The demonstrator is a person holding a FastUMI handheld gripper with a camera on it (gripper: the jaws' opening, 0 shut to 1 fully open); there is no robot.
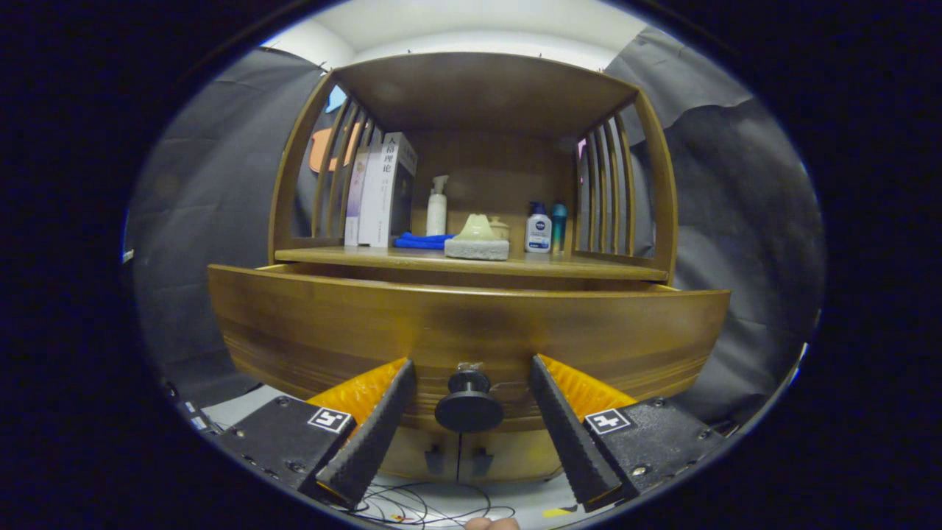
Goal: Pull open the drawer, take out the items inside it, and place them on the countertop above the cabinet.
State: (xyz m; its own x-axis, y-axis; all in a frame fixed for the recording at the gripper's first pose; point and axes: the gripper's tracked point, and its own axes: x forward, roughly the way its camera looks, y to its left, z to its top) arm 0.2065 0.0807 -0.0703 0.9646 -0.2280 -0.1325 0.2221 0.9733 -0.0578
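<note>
The drawer (pixel 471 324) sits at the base of the wooden cabinet (pixel 655 221), its curved front standing forward of the shelf edge above it, so it looks already drawn partway out. Whatever lies inside is hidden behind the tall front panel. At the middle of the front's lower edge is a round dark knob (pixel 469 403), the one part made for pulling.

The gripper (pixel 471 372) is lined up on that knob: its two fingers stand apart, one on each side, with clear gaps, so neither presses on it. My judgement is that this wide, centred stance is there either to close on the knob or to let go of it; which one cannot be told.

Above the drawer, the countertop (pixel 589 265) is where the items should go. It already carries upright books (pixel 383 191) at its left end, a pump bottle (pixel 437 207) and a blue cloth (pixel 421 241) beside them, a grey block (pixel 477 249) at the middle of its front edge, and two small bottles (pixel 546 228) towards the right. The front edge right of the block looks free for setting things down.
</note>
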